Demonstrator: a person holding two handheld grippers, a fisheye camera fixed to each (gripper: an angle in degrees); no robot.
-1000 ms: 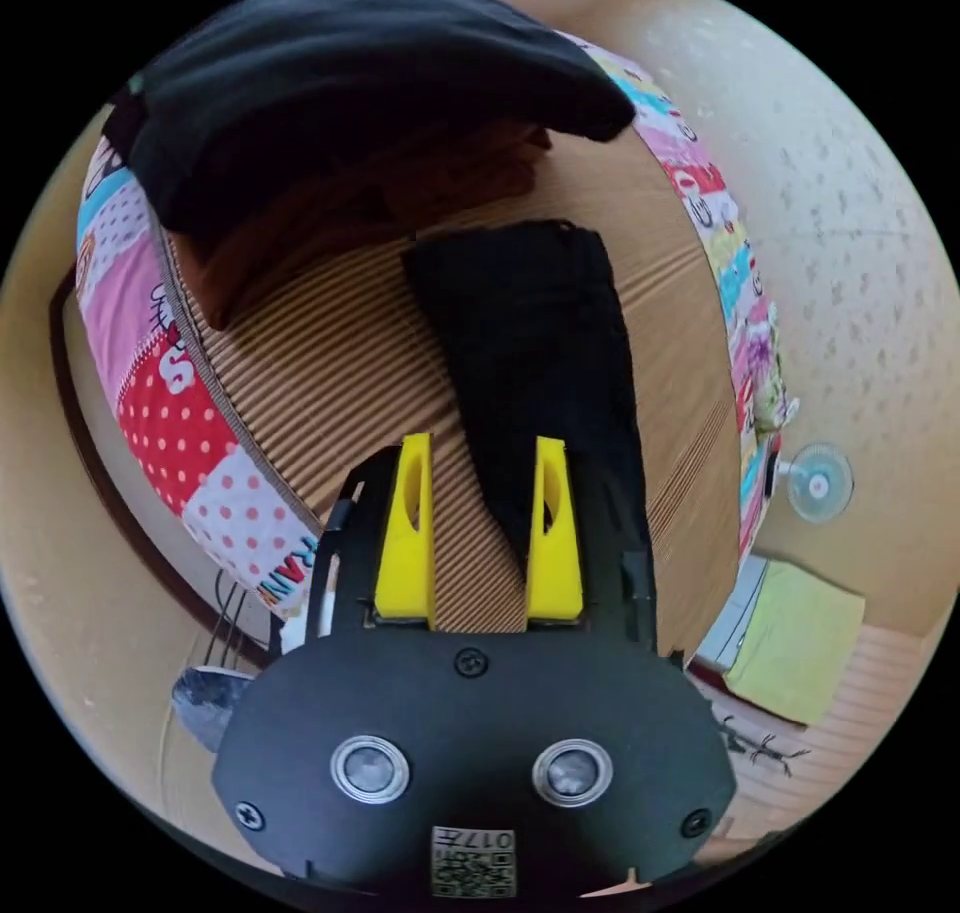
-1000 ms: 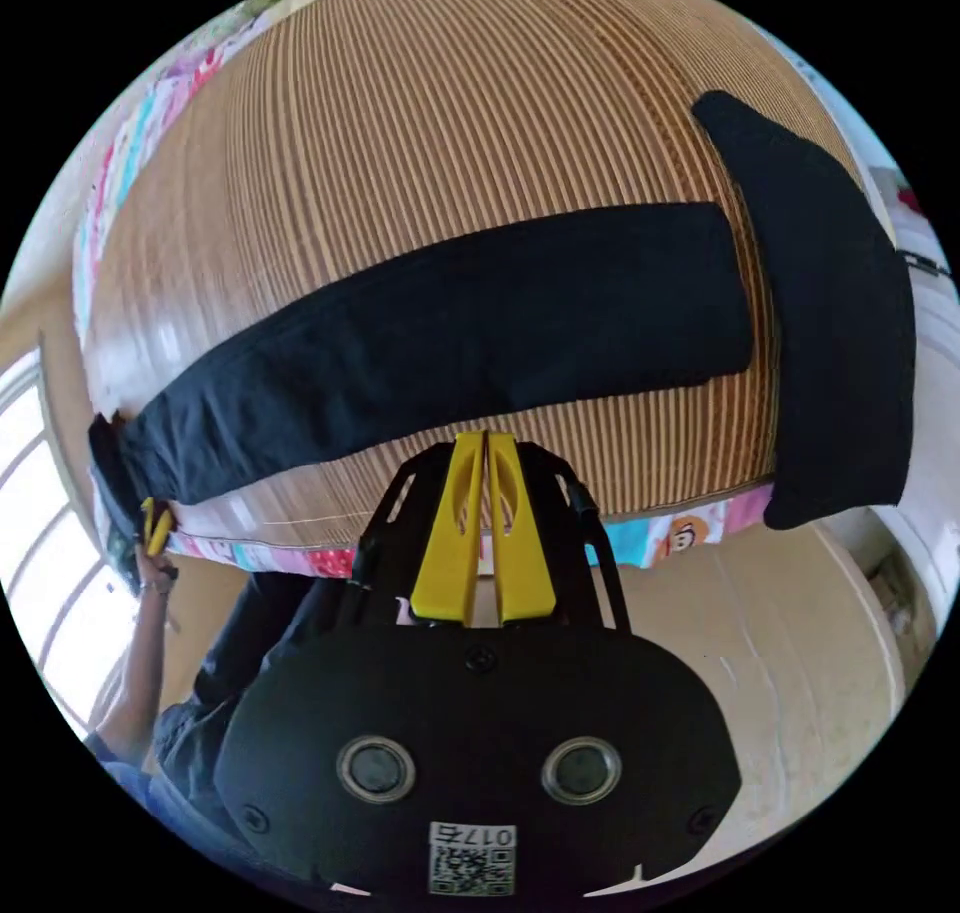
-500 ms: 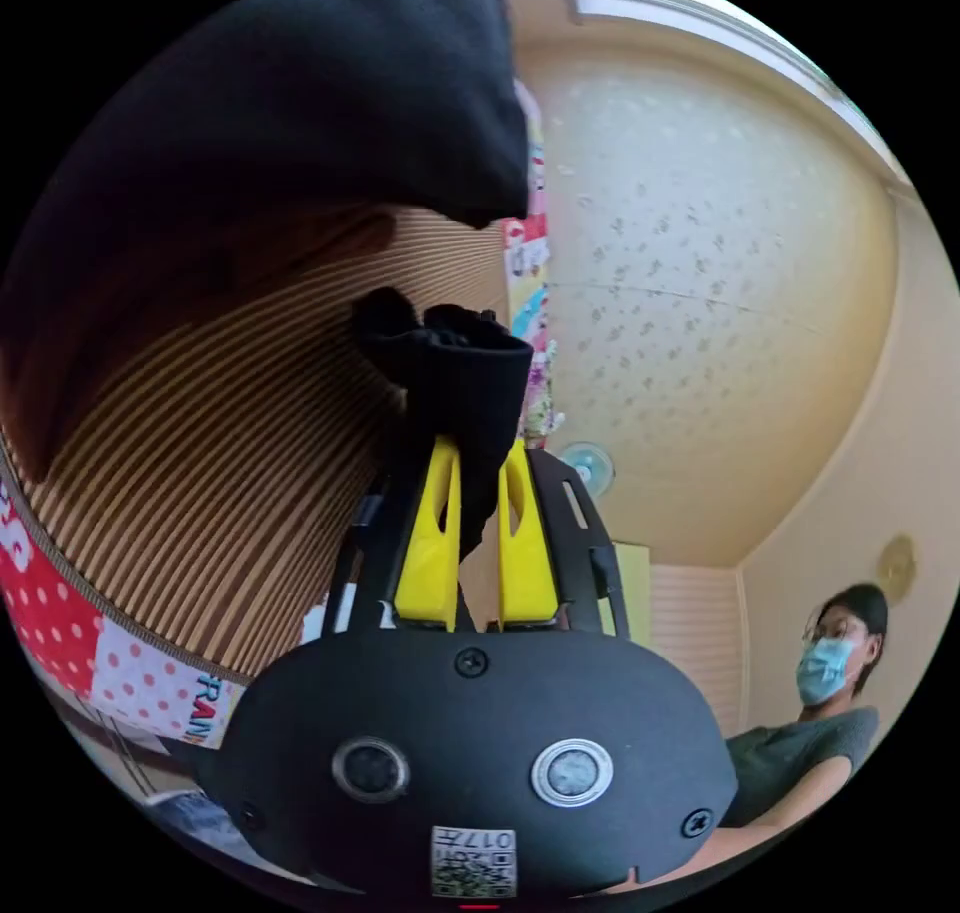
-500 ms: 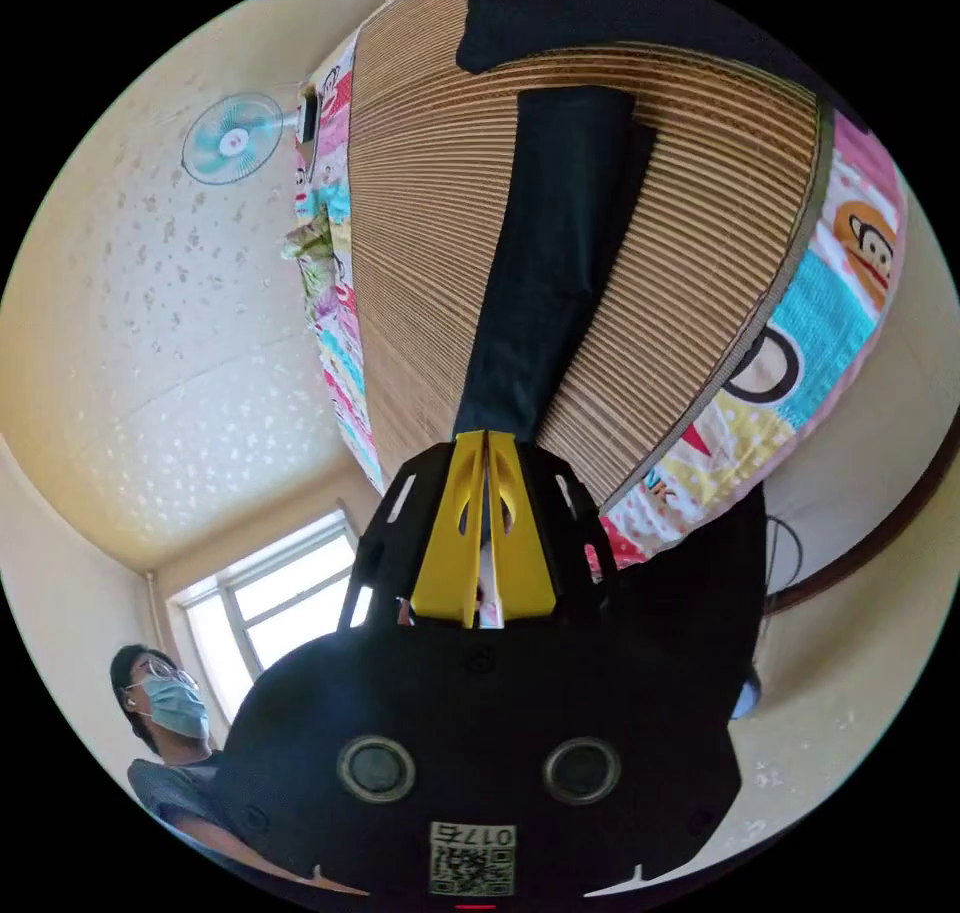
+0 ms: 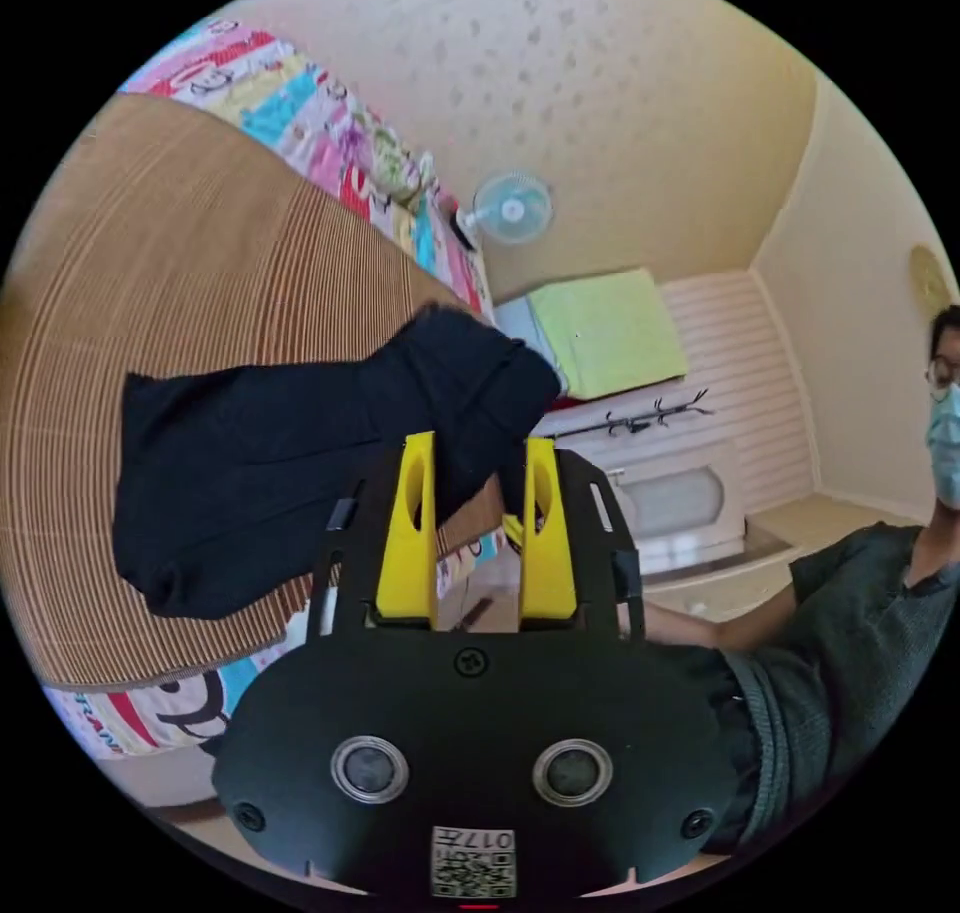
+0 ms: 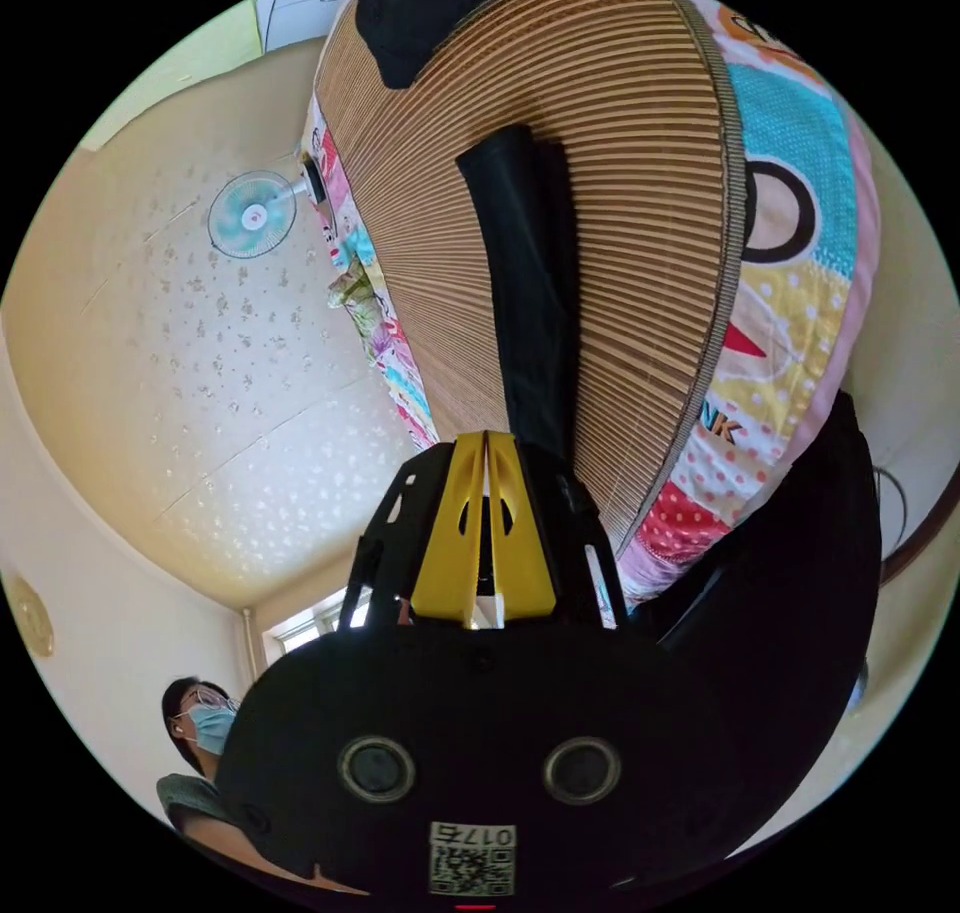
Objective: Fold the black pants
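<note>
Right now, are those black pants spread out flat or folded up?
Partly folded: the black pants lie doubled on the striped mat, one end lifted between the left hand-held gripper's jaws.

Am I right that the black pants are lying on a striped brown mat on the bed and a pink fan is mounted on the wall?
Not quite: the fan is light blue, not pink, as the left gripper view shows. The black pants do lie on the striped brown mat on the bed.

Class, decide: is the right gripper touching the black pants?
Touching. The right gripper view shows the right gripper shut on the black pants, cloth emerging from its tips.
</note>
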